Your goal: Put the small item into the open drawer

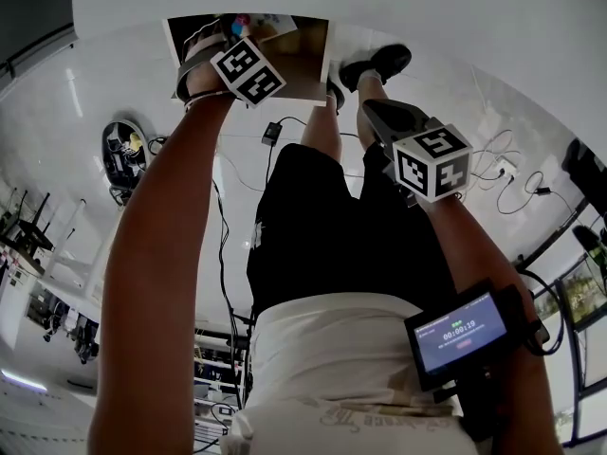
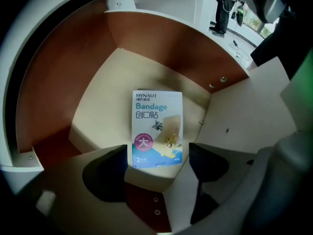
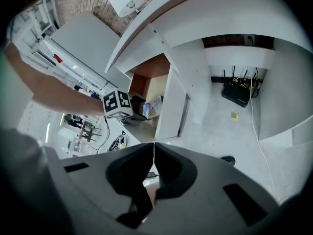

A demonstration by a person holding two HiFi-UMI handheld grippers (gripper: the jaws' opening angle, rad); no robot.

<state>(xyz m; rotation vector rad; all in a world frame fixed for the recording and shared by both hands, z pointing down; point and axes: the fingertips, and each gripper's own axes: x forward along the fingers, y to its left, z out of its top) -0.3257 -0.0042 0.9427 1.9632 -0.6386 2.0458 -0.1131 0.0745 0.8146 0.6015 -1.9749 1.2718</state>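
1. Two claws, head view: left claw (image 1: 211, 38) reaches over the open drawer (image 1: 305, 64); right claw (image 1: 377, 112) hangs beside the person's leg (image 1: 321, 126).
2. Left gripper view: jaws wide apart, gripping nothing; bandage box (image 2: 157, 129) lies flat on the drawer floor, just beyond the jaw tips.
3. Right gripper view: jaws pressed together, nothing held.

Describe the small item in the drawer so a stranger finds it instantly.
Find the open drawer with reddish-brown walls and pale beige floor. Flat on that floor lies a white-and-blue cardboard box printed "Bandage", the drawer's only content, between the open jaws of the left gripper.
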